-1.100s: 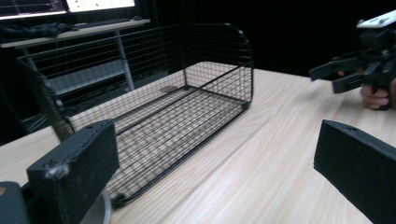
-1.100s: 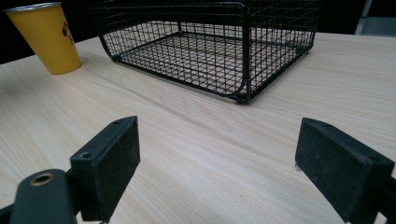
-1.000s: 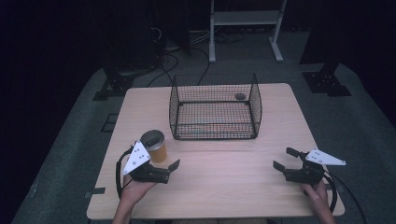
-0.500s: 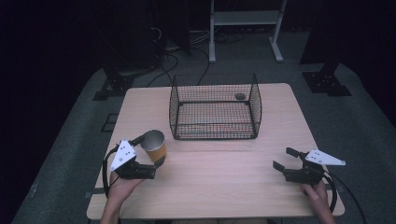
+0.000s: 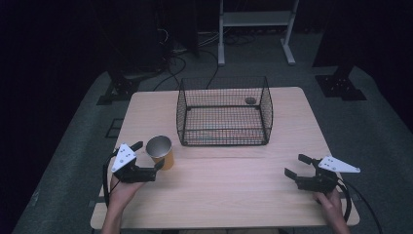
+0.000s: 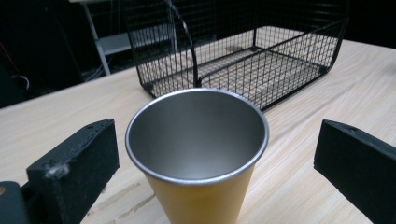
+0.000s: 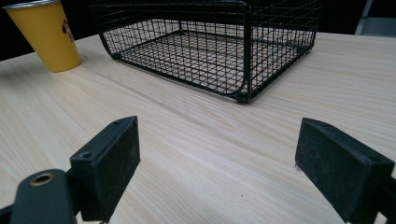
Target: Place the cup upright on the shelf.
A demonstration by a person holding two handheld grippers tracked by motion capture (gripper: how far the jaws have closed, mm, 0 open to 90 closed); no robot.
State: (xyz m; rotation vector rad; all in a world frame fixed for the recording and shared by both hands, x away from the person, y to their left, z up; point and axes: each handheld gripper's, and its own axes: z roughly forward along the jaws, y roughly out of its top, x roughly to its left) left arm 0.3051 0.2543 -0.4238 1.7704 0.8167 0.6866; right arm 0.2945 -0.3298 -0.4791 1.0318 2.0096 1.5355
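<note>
My left gripper [image 5: 145,157] spread wide, holding nothing, jaws flanking yellow cup [image 5: 160,151] without touching. Cup upright near table's [image 5: 219,195] front left, straight ahead between jaws, short of wire basket [image 5: 224,111]. Right gripper [image 5: 298,165] open, empty, well apart.

The setting is a lab or recording studio. A plain wooden table [image 5: 229,195] stands on grey carpet [image 5: 370,122] amid black surroundings. Floor cables [image 5: 180,58] and a metal stand [image 5: 255,29] lie behind it.

Yellow cup [image 6: 198,154] upright between the wide-apart jaws, seemingly untouched, wire basket [image 6: 243,51] behind on table [image 6: 327,88]
</note>
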